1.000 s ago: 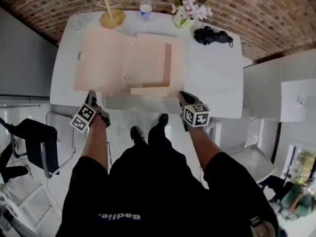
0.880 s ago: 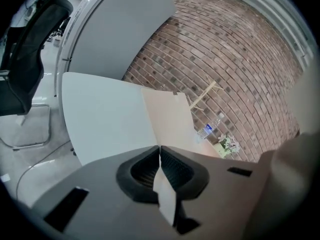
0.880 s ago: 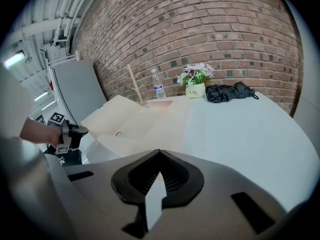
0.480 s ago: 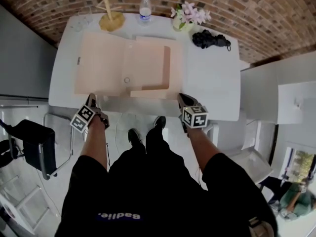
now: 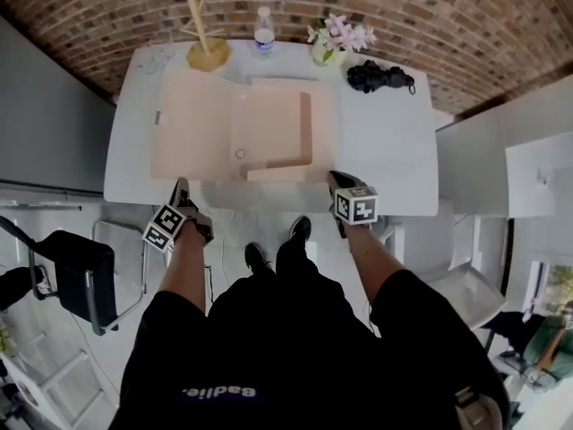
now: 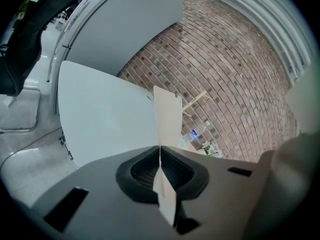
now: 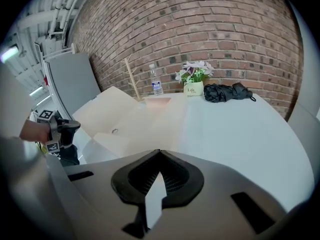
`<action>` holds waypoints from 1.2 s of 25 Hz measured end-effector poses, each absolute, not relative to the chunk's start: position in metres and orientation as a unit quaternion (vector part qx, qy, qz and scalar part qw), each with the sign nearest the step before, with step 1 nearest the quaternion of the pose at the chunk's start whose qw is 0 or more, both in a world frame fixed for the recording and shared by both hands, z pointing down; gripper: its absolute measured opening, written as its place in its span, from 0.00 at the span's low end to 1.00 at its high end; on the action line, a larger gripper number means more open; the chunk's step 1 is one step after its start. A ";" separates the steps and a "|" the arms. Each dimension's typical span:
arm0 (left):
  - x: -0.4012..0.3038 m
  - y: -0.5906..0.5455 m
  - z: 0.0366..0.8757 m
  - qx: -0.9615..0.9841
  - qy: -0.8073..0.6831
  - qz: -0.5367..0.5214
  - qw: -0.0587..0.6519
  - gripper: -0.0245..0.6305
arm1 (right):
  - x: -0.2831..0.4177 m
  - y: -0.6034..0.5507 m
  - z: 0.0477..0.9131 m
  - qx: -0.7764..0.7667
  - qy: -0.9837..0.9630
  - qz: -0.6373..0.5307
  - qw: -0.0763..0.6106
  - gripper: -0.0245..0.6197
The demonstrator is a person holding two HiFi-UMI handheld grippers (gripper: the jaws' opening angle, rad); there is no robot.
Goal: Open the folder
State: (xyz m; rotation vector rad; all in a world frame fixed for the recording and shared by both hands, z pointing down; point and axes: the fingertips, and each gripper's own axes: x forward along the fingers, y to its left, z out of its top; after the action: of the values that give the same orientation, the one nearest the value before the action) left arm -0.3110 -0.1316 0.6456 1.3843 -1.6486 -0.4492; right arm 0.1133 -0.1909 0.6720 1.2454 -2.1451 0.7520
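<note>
- The folder point(image 5: 237, 137) lies spread flat on the white table point(image 5: 385, 150), long axis running 9 to 3 o'clock in the head view.
- The left gripper point(image 5: 182, 189) has its jaws pressed together and is empty; the folder's near edge is at its 12 o'clock, just beside.
- The right gripper point(image 5: 334, 182) is likewise closed on nothing, at the folder's 5 o'clock corner.
- My read: the opening looks done.

White lettering on the person's black shirt point(image 5: 269, 348), at six o'clock in the head view, seems to read "Badlie." The small pale flower pot point(image 7: 194, 89), at twelve o'clock on the white table point(image 7: 240, 134), shows "Life"; finer print below it is illegible. The cubes on the left gripper point(image 5: 182, 186) and right gripper point(image 5: 334, 178) carry black-and-white square codes.
</note>
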 end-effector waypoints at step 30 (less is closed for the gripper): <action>-0.188 -0.145 0.549 0.747 -0.501 -0.136 0.416 0.13 | 0.117 -0.128 0.573 0.491 -0.816 0.230 0.198 0.08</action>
State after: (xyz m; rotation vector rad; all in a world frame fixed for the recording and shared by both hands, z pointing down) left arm -0.1877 -0.1449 0.5489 1.8743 -1.2575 -0.3406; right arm 0.1173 -0.1282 0.5726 1.3747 -2.2846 0.6449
